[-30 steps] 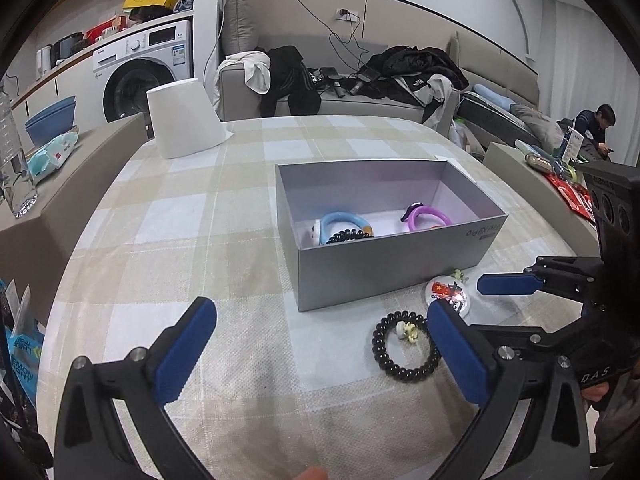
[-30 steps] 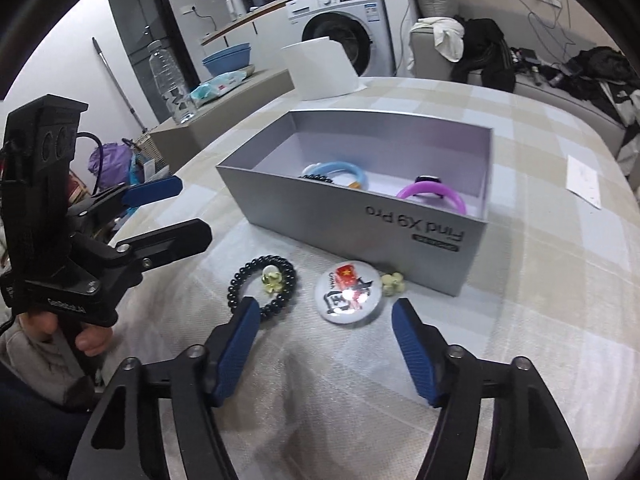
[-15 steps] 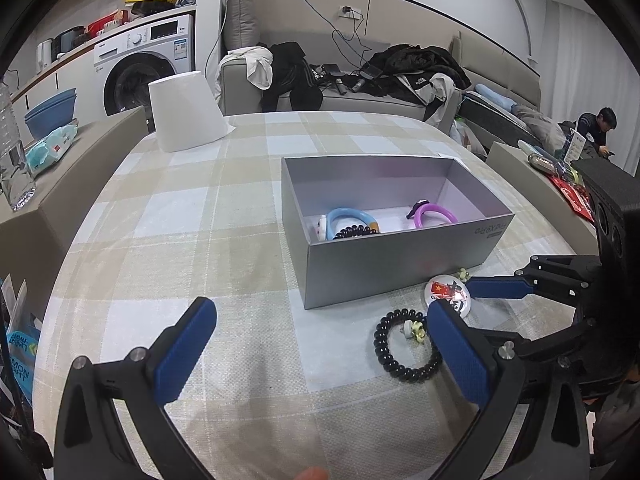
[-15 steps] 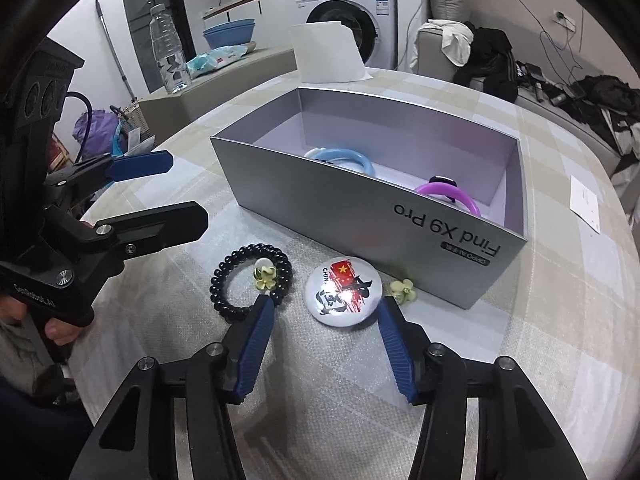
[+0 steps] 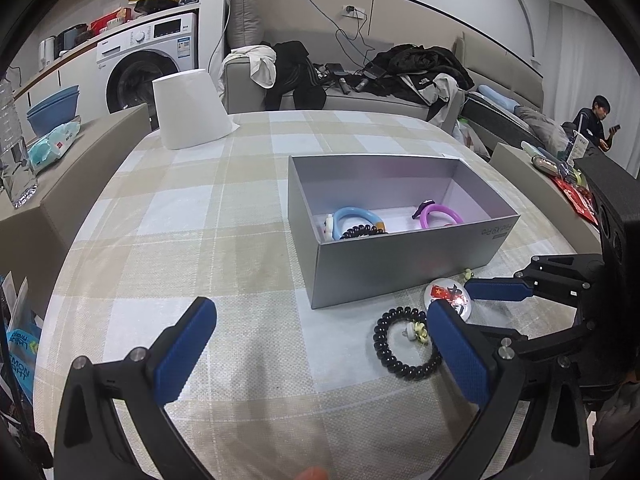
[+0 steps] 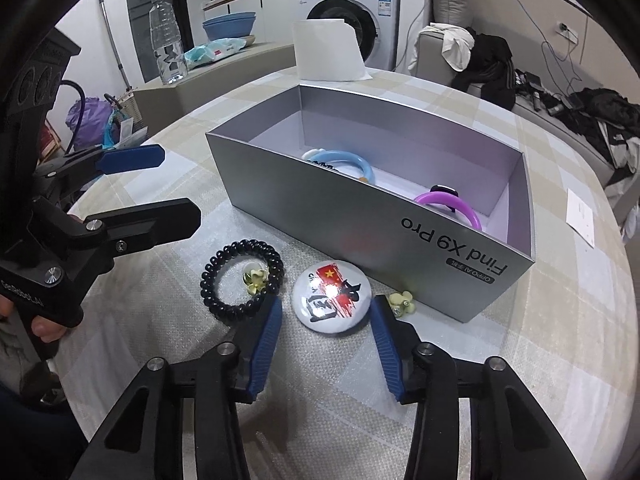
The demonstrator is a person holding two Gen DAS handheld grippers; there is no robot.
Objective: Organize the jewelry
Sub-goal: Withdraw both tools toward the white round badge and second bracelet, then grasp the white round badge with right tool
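Observation:
A grey open box (image 6: 472, 258) (image 5: 384, 268) stands on the checked table and holds a blue bangle (image 6: 352, 160), a purple bangle (image 6: 460, 206) and a black coil band (image 5: 360, 233). In front of it lie a black bead bracelet (image 6: 240, 276) (image 5: 404, 342) with a yellow flower charm (image 6: 255, 278), a round white badge (image 6: 331, 295) (image 5: 448, 296) and a small yellow flower (image 6: 402, 301). My right gripper (image 6: 326, 344) is open, its fingers either side of the badge's near edge. My left gripper (image 5: 320, 356) is open and empty, left of the bracelet.
A white upturned paper cup (image 5: 190, 110) stands at the table's far edge. A paper slip (image 6: 580, 216) lies to the right of the box. A low side surface at the left holds a water bottle (image 6: 166, 36), wipes and blue bowls. A sofa with clothes is behind.
My right gripper has moved forward and down toward the badge, and its fingers now flank it. The left gripper has barely shifted.

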